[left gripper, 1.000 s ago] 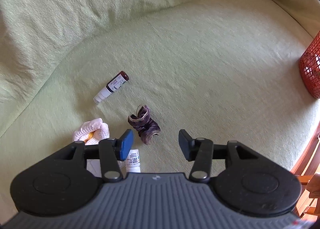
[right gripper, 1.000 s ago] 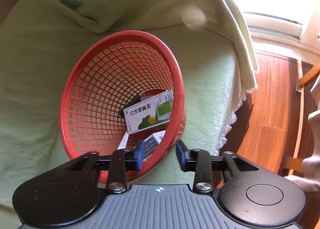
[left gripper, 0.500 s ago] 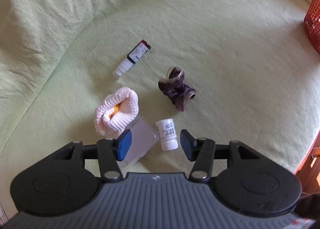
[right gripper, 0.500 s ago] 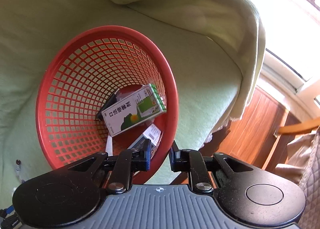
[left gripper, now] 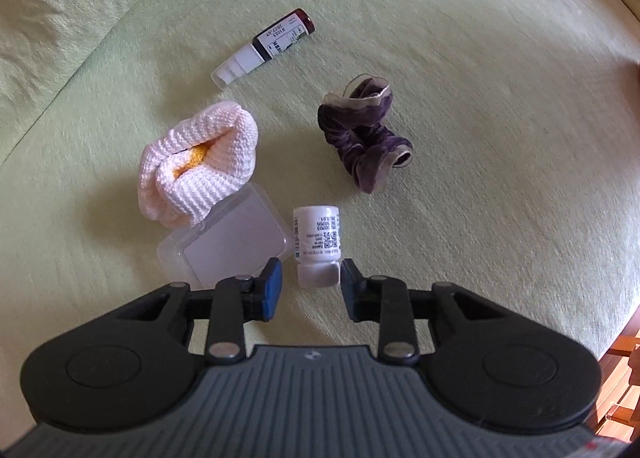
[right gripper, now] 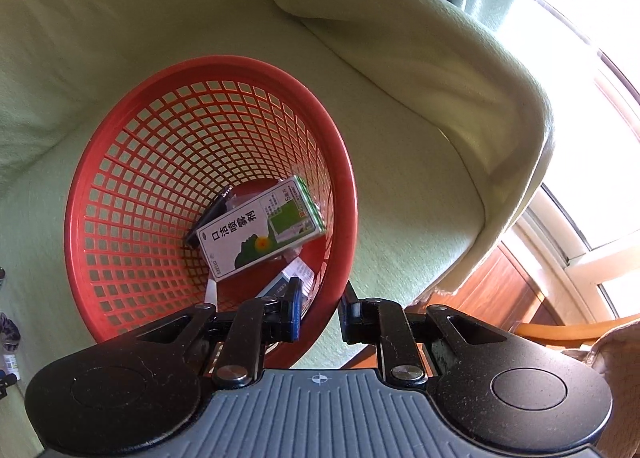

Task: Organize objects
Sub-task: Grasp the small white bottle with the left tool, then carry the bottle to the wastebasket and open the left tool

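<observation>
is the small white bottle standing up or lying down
Lying down: the white bottle rests on its side on the green cover, label upward.

Green-and-white box (right gripper: 262, 232) inside red basket (right gripper: 120, 162): large black Chinese characters "口洁喷雾剂", a "5" with small characters near its green end; remaining print too small. Dark spray bottle (left gripper: 266, 45), lying beyond white pill bottle (left gripper: 317, 244): label digits roughly "2027.07", blurred. White pill bottle: QR-type code, tiny unreadable lines.
</observation>
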The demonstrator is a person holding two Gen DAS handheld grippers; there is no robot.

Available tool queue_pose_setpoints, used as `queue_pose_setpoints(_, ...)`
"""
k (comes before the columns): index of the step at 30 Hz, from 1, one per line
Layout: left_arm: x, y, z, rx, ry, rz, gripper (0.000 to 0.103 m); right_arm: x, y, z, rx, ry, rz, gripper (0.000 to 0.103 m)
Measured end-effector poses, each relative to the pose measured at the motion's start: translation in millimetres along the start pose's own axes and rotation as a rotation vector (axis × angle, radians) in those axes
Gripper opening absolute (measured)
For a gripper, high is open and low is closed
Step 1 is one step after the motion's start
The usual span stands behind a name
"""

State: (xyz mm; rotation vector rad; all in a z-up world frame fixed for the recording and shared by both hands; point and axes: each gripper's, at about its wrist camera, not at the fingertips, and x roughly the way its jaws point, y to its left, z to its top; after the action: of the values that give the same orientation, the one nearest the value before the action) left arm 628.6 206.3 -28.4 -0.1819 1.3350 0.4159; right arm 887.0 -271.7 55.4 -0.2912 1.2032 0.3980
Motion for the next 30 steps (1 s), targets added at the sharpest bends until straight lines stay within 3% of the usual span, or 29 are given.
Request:
queue_pose_setpoints(15,12,-21,24,0.107,0.024,0.066,0.022,11,15,16,-0.143,-0.020,-0.021,0.015)
queue_pose_setpoints(30,-51,-42,65,0.141,-0.093,0.031,0.022,16,9,23,-0.174,-0.013,-0.013,0.015)
